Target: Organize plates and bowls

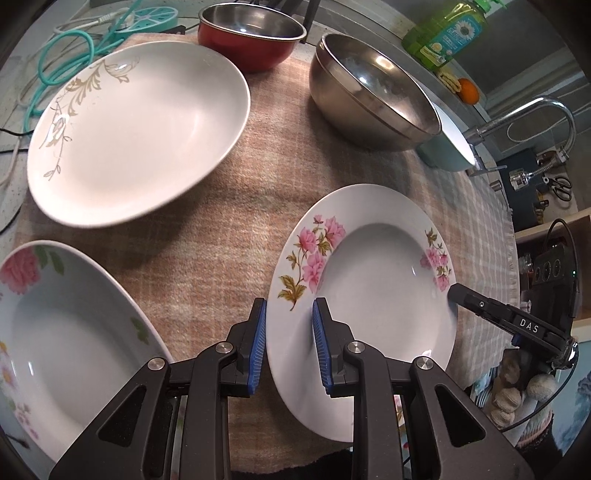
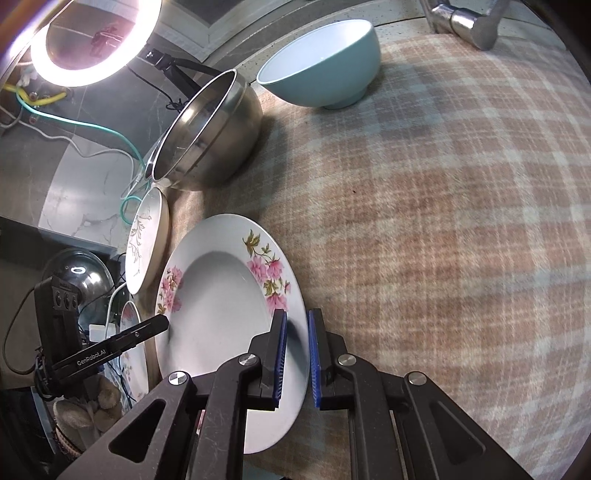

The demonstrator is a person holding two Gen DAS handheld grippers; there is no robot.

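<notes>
A white plate with pink flowers point(image 1: 373, 291) is held between both grippers above the plaid cloth. My left gripper point(image 1: 289, 347) straddles its left rim, blue pads on either side. My right gripper point(image 2: 295, 360) straddles the opposite rim of the same plate point(image 2: 221, 314); its finger also shows in the left wrist view point(image 1: 480, 306). A large white plate with a gold leaf pattern point(image 1: 140, 129) lies at the left. Another flowered plate point(image 1: 62, 343) sits at the lower left. A steel bowl point(image 1: 373, 92), a red bowl point(image 1: 251, 37) and a teal bowl point(image 2: 325, 62) stand further back.
A plaid cloth point(image 2: 443, 221) covers the counter. A faucet point(image 1: 524, 114) and a green soap bottle point(image 1: 447, 33) stand at the right by the sink. Teal cables point(image 1: 74, 48) lie at the back left. A ring light point(image 2: 92, 40) shines at the upper left.
</notes>
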